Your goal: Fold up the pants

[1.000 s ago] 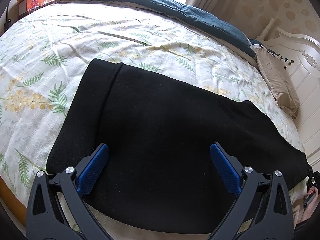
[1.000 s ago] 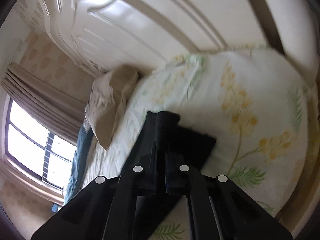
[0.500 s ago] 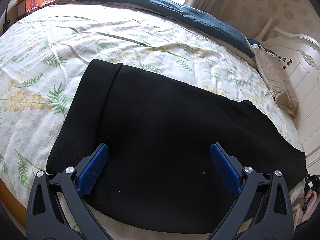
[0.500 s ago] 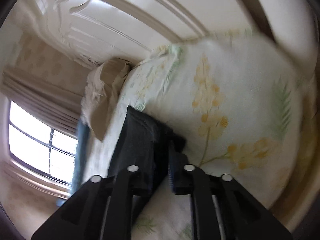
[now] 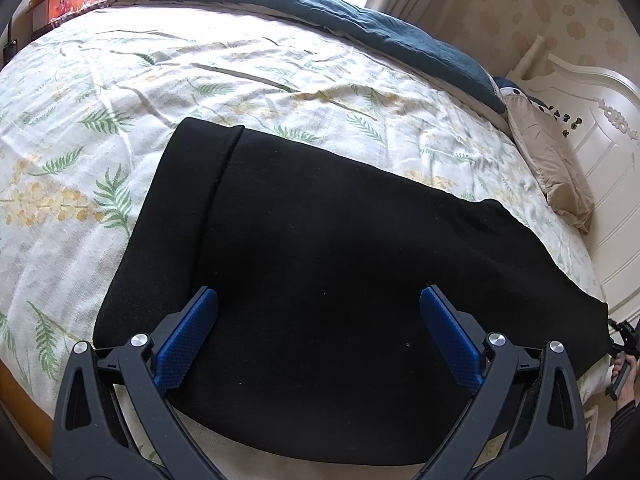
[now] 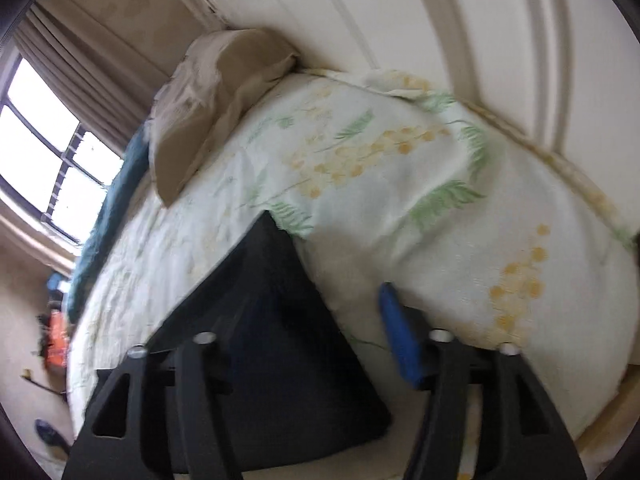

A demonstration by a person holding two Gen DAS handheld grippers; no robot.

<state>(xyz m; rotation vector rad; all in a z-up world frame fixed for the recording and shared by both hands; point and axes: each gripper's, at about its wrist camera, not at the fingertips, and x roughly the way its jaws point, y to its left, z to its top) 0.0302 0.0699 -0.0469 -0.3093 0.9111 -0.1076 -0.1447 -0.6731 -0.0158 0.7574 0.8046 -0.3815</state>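
Observation:
Black pants (image 5: 320, 260) lie flat across the floral bedspread (image 5: 120, 80), with a folded band at their left end. My left gripper (image 5: 319, 296) hovers over their near edge, open, nothing between its blue pads (image 5: 188, 340). In the right wrist view the pants' other end (image 6: 248, 280) rests on the bedspread (image 6: 440, 240). My right gripper (image 6: 320, 300) is over that end with its jaws opening. The blue right pad (image 6: 396, 332) is clear of the cloth, and the left finger shows dark and blurred against the pants.
A tan pillow (image 5: 556, 176) and a dark teal blanket (image 5: 360, 24) lie along the far side. The white headboard (image 6: 400, 20) rises close behind the pants' end. A window (image 6: 48, 160) is at the left. A person's hand (image 5: 624, 372) shows at the bed's near right corner.
My right gripper was shut on the pants' end; it has opened, rolled and moved sideways, and the cloth now lies loose on the bed. The left gripper has not moved.

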